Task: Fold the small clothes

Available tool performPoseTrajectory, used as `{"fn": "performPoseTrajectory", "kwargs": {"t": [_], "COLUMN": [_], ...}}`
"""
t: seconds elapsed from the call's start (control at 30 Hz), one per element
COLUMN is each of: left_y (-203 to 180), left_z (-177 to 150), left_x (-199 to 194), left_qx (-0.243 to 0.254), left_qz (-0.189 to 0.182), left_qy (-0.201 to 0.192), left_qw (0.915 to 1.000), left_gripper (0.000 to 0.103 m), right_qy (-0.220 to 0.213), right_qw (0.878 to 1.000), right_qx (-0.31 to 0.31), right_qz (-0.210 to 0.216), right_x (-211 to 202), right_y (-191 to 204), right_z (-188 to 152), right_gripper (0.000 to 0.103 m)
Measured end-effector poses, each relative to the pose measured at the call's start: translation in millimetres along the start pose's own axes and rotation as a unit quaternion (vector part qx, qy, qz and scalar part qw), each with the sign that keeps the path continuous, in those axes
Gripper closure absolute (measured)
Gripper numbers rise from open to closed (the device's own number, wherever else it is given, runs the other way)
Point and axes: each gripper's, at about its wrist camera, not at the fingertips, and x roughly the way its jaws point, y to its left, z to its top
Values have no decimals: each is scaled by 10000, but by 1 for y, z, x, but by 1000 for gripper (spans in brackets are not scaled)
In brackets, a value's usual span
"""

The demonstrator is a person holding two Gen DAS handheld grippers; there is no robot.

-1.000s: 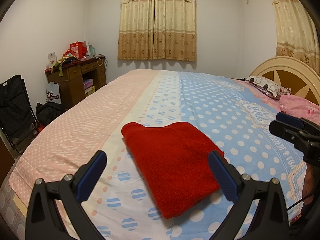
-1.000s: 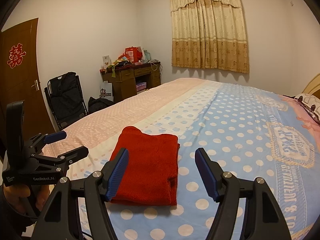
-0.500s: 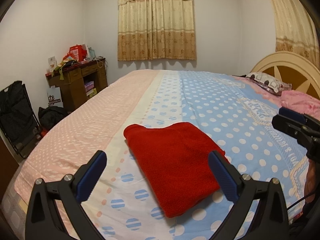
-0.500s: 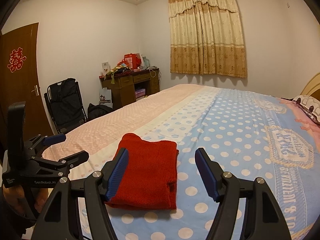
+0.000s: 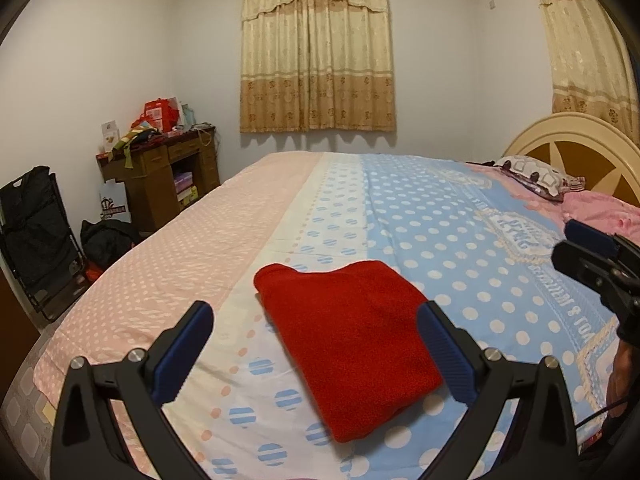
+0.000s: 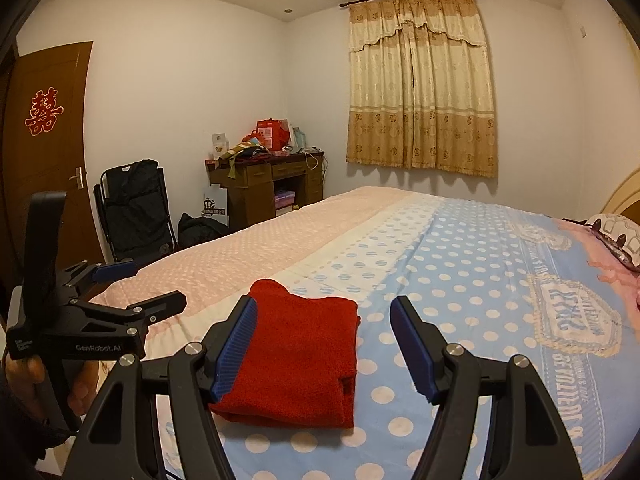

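Left wrist view: folded red garment (image 5: 352, 344) lies on the bed (image 5: 440, 220); left gripper (image 5: 316, 344) and right gripper (image 6: 324, 344) hover released, empty.

One folded red garment (image 5: 352, 344) lay on one bed (image 5: 440, 216). There were two grippers, left (image 5: 316, 344) and right (image 6: 324, 344), two curtains (image 5: 318, 56), one desk (image 6: 264, 188), one pillow (image 5: 536, 176), one folding chair (image 6: 134, 208) and one door (image 6: 48, 152).

Folded red cloth (image 6: 298, 354) on bed (image 6: 460, 280), between parted fingers (image 6: 236, 344).
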Motion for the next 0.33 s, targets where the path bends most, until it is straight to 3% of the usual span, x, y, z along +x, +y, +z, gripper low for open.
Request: {"fn": "performPoseTrajectory", "kwargs": {"t": [0.33], "left_y": [3], "left_z": [-3], "left_x": [3], "left_qx": [3], "left_qz": [137], "left_qy": [-31], "left_qw": [9999], "left_gripper": [0], "right_qy": [124], "right_qw": [9999], "right_qx": [-16], "right_qz": [19], "right_x": [4], "right_y": [0], "right_z": [-5], "right_gripper": [33]}}
